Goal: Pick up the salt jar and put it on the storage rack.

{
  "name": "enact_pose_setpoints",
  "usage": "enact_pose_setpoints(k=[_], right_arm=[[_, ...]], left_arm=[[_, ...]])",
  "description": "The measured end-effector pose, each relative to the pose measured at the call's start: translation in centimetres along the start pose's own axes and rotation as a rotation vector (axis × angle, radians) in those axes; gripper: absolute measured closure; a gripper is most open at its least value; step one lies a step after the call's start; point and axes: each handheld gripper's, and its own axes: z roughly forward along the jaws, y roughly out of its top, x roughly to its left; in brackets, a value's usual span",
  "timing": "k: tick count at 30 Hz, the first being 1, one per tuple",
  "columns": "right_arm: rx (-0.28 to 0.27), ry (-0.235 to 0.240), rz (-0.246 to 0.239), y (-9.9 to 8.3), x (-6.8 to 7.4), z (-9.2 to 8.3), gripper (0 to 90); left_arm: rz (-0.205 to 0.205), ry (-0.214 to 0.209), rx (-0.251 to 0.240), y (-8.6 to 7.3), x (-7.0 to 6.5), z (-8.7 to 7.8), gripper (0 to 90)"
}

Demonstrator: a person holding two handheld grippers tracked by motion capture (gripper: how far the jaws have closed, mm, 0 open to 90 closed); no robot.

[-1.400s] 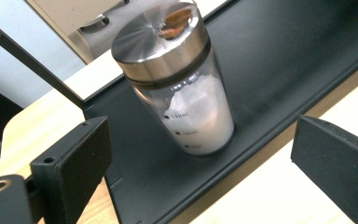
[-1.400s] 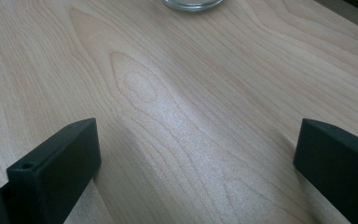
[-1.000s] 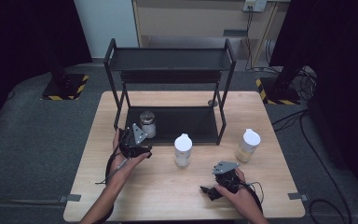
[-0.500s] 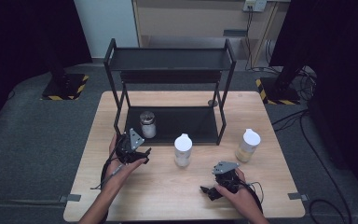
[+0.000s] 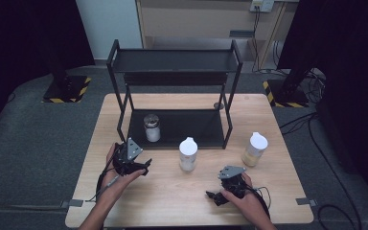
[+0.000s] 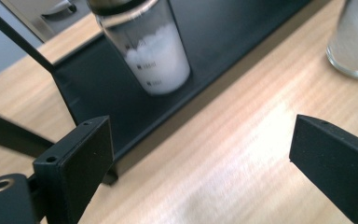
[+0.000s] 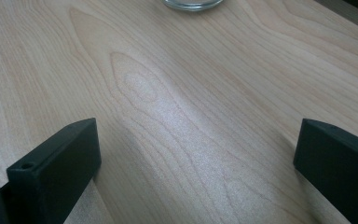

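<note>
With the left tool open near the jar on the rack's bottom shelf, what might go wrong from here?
1. The jar stands close to the shelf's front edge; a nudge from the left tool might tip it onto the table.
2. The rack's post rises right beside the jar, so a wide-open tool may clip it.
3. The white-capped bottle stands nearby; a sideways sweep may knock it over.

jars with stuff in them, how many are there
3: the jar on the shelf on the rack's bottom tier, the middle jar on the table before the rack, the right jar beside it.
</note>
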Motion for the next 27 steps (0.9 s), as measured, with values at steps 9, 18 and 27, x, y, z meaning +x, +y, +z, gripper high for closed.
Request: enact_pose_setpoints(k=[9, 18, 27], right_arm=[[0.000, 0.000, 0.000, 0.0, 0.0, 0.0, 1.0], [0.000, 0.000, 0.000, 0.0, 0.0, 0.0, 1.0], [0.000, 0.000, 0.000, 0.0, 0.0, 0.0, 1.0]], left_arm=[[-0.064, -0.041, 0.010, -2.1, 1.2, -0.9, 5.1], [-0.105, -0.042, 0.025, -3.4, 1.7, -0.6, 5.1], [-0.124, -0.047, 0.047, -4.3, 2.3, -0.2, 5.3]])
